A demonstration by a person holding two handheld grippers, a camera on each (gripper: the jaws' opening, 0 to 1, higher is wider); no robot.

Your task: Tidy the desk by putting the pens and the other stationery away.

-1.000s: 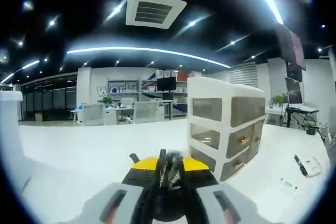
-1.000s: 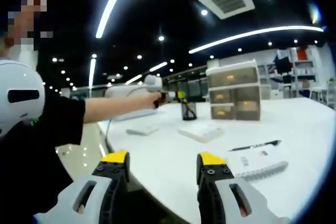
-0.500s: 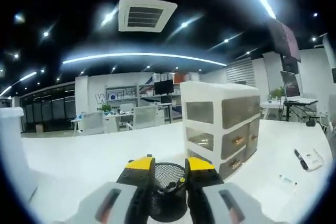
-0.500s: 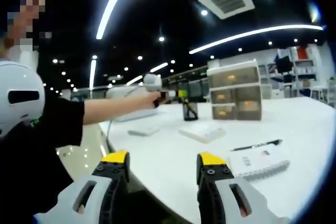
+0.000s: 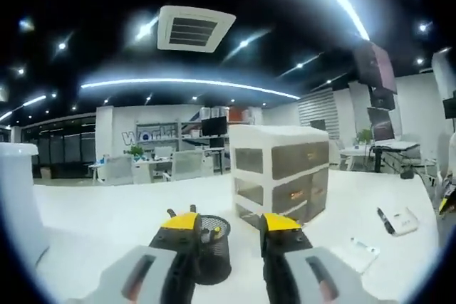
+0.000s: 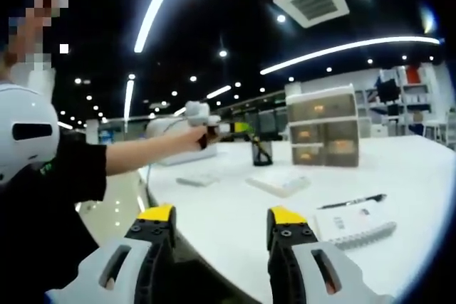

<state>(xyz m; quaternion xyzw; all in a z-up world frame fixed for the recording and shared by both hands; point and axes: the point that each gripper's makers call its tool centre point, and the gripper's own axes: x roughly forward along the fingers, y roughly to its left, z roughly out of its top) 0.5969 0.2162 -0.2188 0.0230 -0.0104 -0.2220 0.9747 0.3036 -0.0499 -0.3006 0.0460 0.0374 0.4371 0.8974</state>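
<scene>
A black mesh pen cup [image 5: 214, 248] stands on the white desk [image 5: 107, 211], just beyond my left gripper [image 5: 229, 222] and partly behind its left jaw. That gripper is open with nothing between its yellow-tipped jaws. In the right gripper view the left gripper [image 6: 229, 128] hangs over the desk, held out on a person's arm [image 6: 142, 153] a little left of the pen cup [image 6: 261, 152]. My right gripper [image 6: 221, 217] stands open at the desk's near edge. A black pen [image 6: 353, 201] lies on a spiral notebook [image 6: 356, 224]; the same notebook [image 5: 399, 221] and pen [image 5: 385, 220] show in the left gripper view.
A white drawer unit [image 5: 281, 176] with several translucent drawers [image 6: 328, 127] stands behind the cup. A flat white box [image 6: 279, 184] and a small grey item [image 6: 198, 180] lie mid-desk. Another white flat item [image 5: 360, 253] lies at the right. A white rounded object [image 5: 14, 204] rises at left.
My left gripper was shut on something dark over the pen cup; it has opened and drawn back, so the cup now sits farther off. The right gripper has stayed still.
</scene>
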